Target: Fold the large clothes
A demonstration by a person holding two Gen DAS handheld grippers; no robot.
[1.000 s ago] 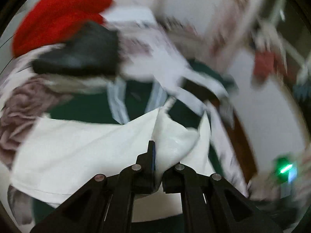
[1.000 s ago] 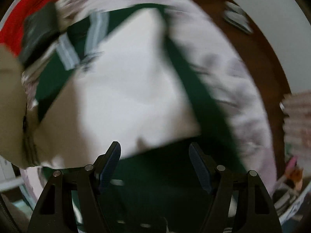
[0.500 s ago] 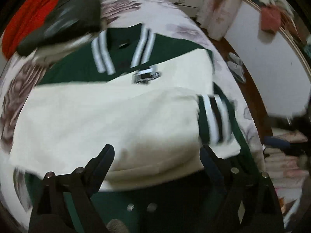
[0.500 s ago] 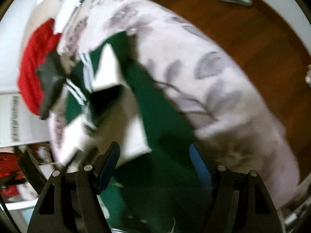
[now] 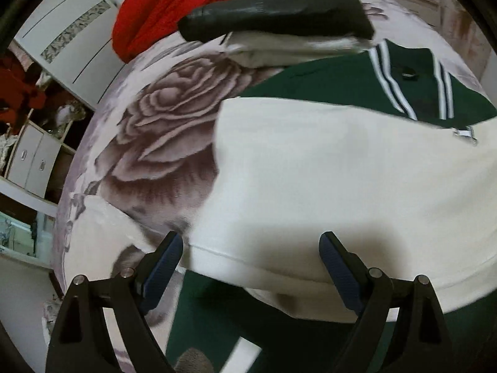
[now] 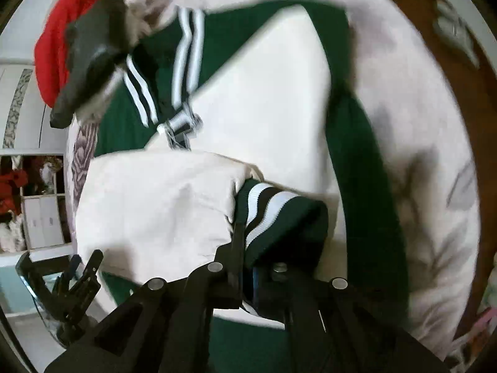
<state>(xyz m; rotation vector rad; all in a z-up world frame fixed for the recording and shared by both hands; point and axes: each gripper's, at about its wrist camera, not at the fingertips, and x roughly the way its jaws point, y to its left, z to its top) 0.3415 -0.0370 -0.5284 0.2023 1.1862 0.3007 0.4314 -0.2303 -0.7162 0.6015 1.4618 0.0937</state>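
Note:
A green varsity jacket (image 5: 338, 84) with cream sleeves and a striped collar lies on a floral bedspread (image 5: 161, 130). One cream sleeve (image 5: 341, 186) is folded across its body. My left gripper (image 5: 251, 258) is open and empty, just above the sleeve's near edge. My right gripper (image 6: 247, 248) is shut on the green striped cuff (image 6: 273, 214) of the cream sleeve (image 6: 155, 205) and holds it over the jacket (image 6: 217, 46). The left gripper (image 6: 77, 276) shows at the lower left of the right wrist view.
A folded dark garment (image 5: 279, 6) on a pale one and a red garment (image 5: 174, 3) lie at the head of the bed. White cabinets (image 5: 62, 43) stand to the left. Wooden floor (image 6: 435, 62) lies off the bed's right edge.
My left gripper let go of the cream sleeve, opened and shifted to the jacket's left side. My right gripper, open before, has closed on the striped cuff.

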